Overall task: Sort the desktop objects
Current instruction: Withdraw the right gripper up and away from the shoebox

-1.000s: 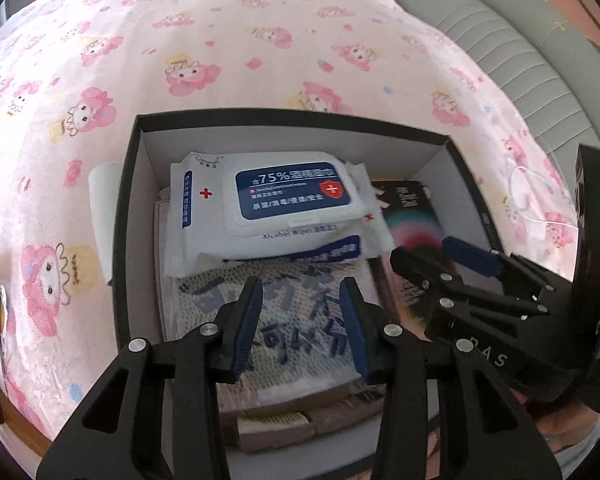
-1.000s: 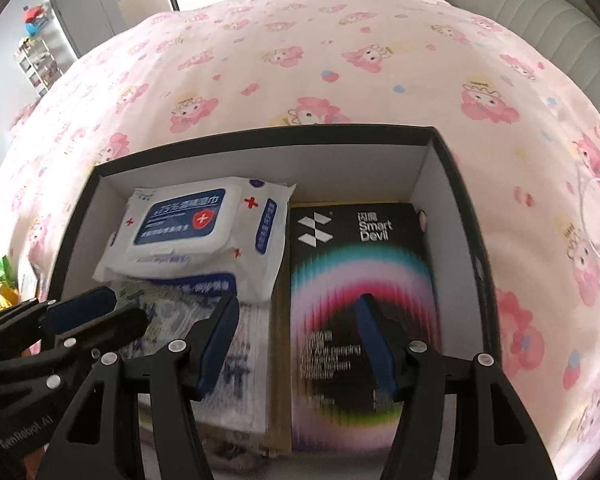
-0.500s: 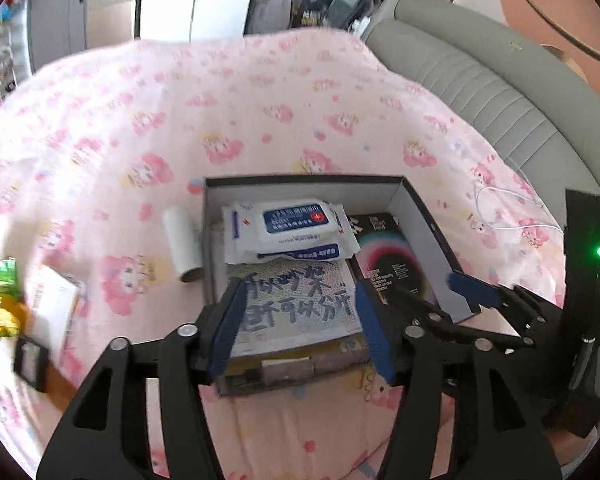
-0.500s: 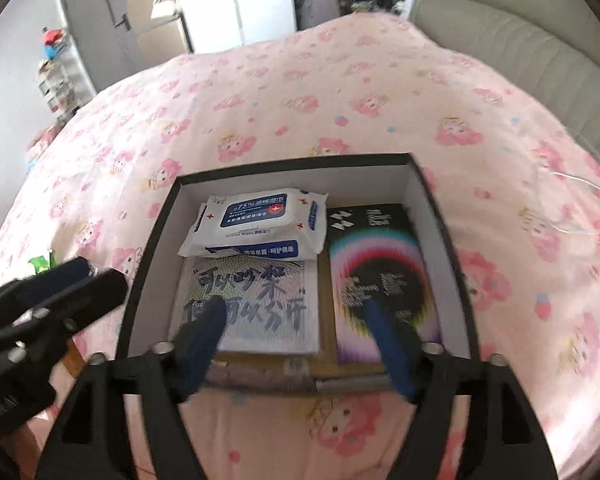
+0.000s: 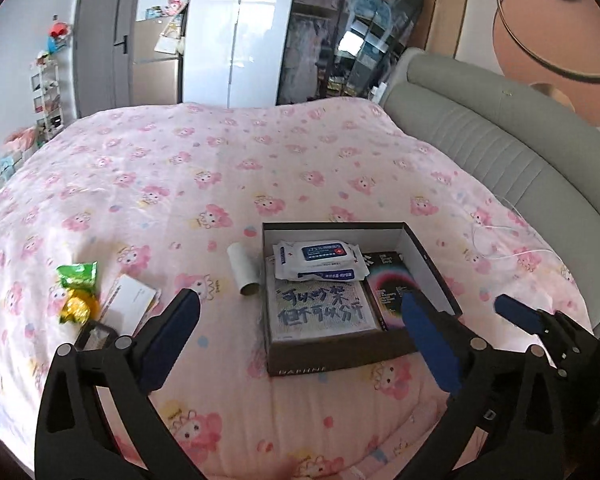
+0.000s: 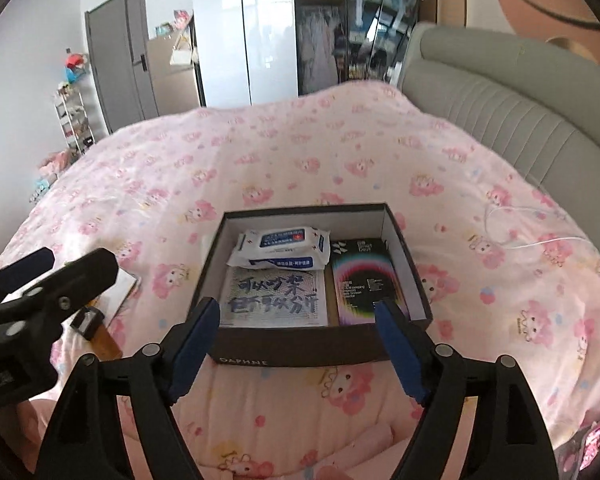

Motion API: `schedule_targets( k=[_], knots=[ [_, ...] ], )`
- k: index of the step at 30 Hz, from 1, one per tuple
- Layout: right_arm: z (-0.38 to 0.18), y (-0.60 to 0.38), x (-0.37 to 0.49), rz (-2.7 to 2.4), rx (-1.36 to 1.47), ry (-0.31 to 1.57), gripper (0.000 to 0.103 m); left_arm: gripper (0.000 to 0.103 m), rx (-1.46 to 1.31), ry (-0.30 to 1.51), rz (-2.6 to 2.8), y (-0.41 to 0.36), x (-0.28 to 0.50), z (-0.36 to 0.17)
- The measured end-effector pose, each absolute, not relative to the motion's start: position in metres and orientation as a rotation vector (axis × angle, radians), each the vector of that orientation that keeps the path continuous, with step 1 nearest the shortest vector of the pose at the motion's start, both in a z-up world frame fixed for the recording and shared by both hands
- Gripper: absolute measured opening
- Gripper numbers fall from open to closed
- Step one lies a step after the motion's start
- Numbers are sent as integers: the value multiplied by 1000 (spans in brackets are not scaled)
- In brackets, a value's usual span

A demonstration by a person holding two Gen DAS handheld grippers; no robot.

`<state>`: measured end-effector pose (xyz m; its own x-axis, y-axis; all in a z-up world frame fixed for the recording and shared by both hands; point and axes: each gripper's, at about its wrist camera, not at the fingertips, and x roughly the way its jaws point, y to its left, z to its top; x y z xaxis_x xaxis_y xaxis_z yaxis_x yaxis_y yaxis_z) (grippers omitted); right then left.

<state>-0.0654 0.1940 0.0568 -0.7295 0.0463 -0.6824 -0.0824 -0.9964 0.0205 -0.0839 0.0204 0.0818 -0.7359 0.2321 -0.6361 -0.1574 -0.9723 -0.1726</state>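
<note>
A dark open box point(image 5: 332, 361) point(image 6: 300, 350) lies on the pink bed. In it are a wipes pack point(image 5: 320, 258) point(image 6: 280, 248), a white booklet with blue writing point(image 5: 320, 308) point(image 6: 276, 298) and a black colourful box point(image 5: 390, 286) point(image 6: 362, 280). Left of the box lie a cardboard tube point(image 5: 242, 268), a white card point(image 5: 130, 304), a green and yellow snack bag point(image 5: 76, 292) and a small dark item point(image 5: 96, 336). My left gripper point(image 5: 300, 328) is open and empty, held above the bed in front of the box. My right gripper point(image 6: 296, 336) is open and empty near the box's front wall.
A grey padded headboard point(image 5: 500, 152) point(image 6: 520, 120) runs along the right. A white cable point(image 5: 500, 248) point(image 6: 532, 236) lies on the bed right of the box. Wardrobes and a shelf rack point(image 5: 46, 96) stand beyond the bed.
Both grippers have pulled up and back from inside the box and opened wider. The loose items left of the box came into view.
</note>
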Motion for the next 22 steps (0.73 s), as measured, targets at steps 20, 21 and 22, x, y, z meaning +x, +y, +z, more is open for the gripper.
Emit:
schedule_targets(
  k=[20, 21, 22],
  knots=[
    [55, 175, -18, 2899, -1075, 79, 81, 102, -1006, -131, 2811, -4, -15, 73],
    [54, 175, -17, 2898, -1082, 83, 81, 102, -1005, -133, 2812, -4, -14, 73],
    [53, 174, -17, 2897, -1089, 86, 81, 102, -1004, -135, 2811, -5, -14, 73]
  ],
)
